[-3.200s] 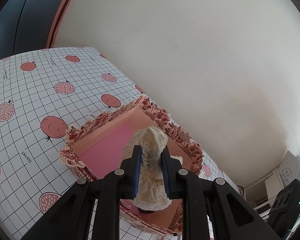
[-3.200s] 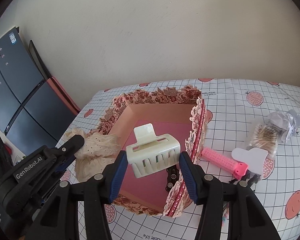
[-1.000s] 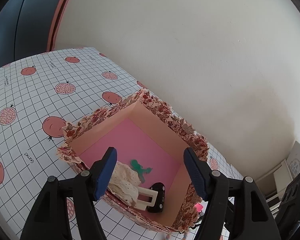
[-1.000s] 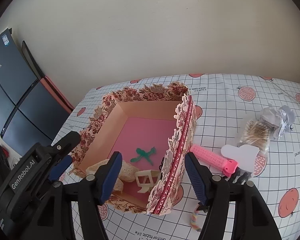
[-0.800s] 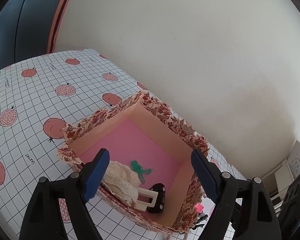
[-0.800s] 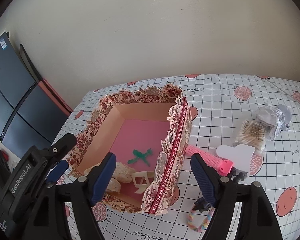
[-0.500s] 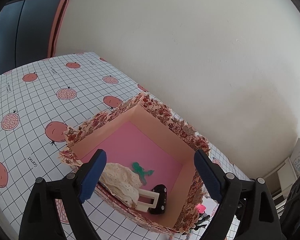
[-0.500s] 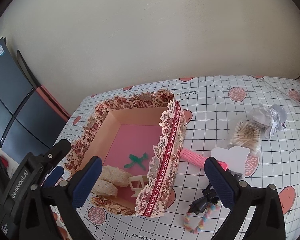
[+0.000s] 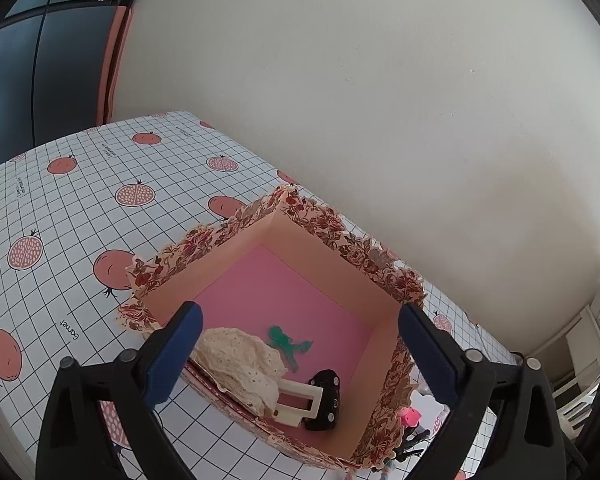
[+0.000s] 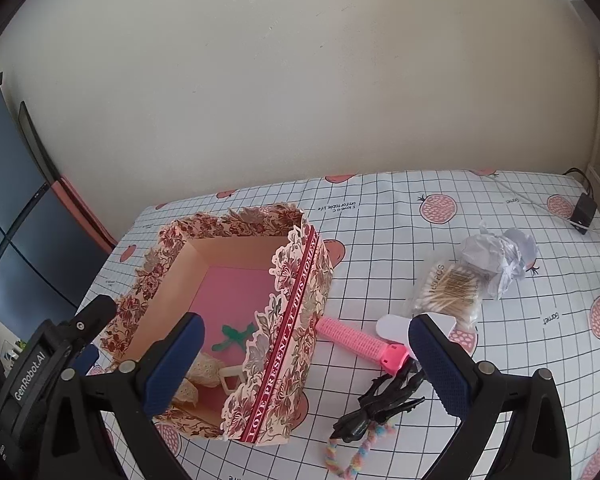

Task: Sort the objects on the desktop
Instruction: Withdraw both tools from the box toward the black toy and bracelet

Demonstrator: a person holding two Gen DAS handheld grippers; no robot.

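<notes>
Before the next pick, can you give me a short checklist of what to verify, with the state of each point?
1. Left gripper empty, jaws opening: ok.
2. Right gripper empty, open: ok.
3. Lace cloth and cream clip inside the box: ok.
4. Pink roller free to grasp: ok.
5. Black clip clear of the rainbow band: not ok, they touch.
6. Cotton swabs pack closed: cannot tell.

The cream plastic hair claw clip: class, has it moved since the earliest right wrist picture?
Yes. The cream plastic hair claw clip went from between the right gripper fingers down into the floral box.
</notes>
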